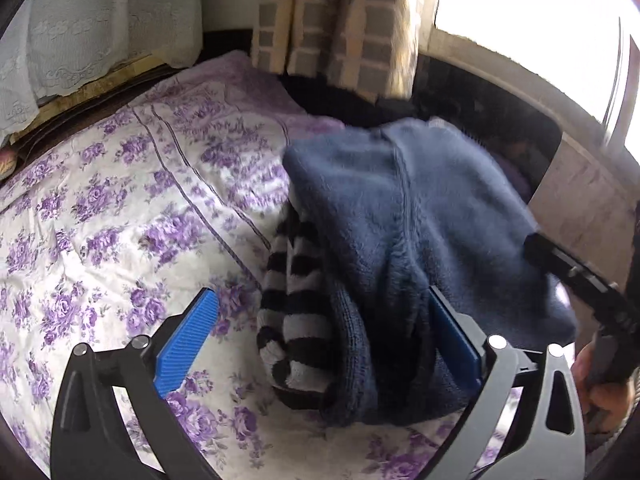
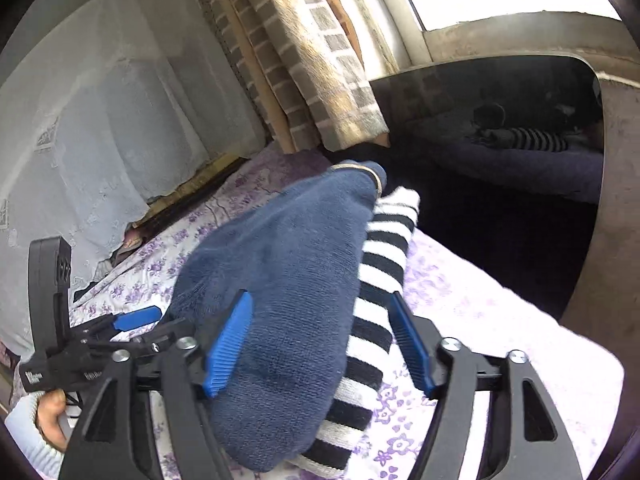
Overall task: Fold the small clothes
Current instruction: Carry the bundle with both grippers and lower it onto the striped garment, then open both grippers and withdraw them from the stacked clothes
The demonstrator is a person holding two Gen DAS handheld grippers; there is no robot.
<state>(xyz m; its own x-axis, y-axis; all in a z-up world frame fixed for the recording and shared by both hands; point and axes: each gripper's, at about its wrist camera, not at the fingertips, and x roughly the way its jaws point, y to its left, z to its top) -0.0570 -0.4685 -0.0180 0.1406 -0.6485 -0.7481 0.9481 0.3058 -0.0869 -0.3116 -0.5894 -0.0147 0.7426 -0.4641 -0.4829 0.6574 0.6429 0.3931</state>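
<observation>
On the bed point(image 1: 80, 208) with the purple flowered sheet lies a folded bundle, a blue fleece garment point(image 1: 400, 208) over a black-and-white striped one point(image 1: 292, 304); it looks soft, light and limp, likely to sag or unfold, so best taken at the thick folded edge through both layers. The left tongs point(image 1: 324, 340) stand wide apart around the bundle's near end, one pad clear of it, the other just beside the fleece. The right tongs point(image 2: 320, 344) are also apart, straddling the bundle's other end with nothing clamped.
</observation>
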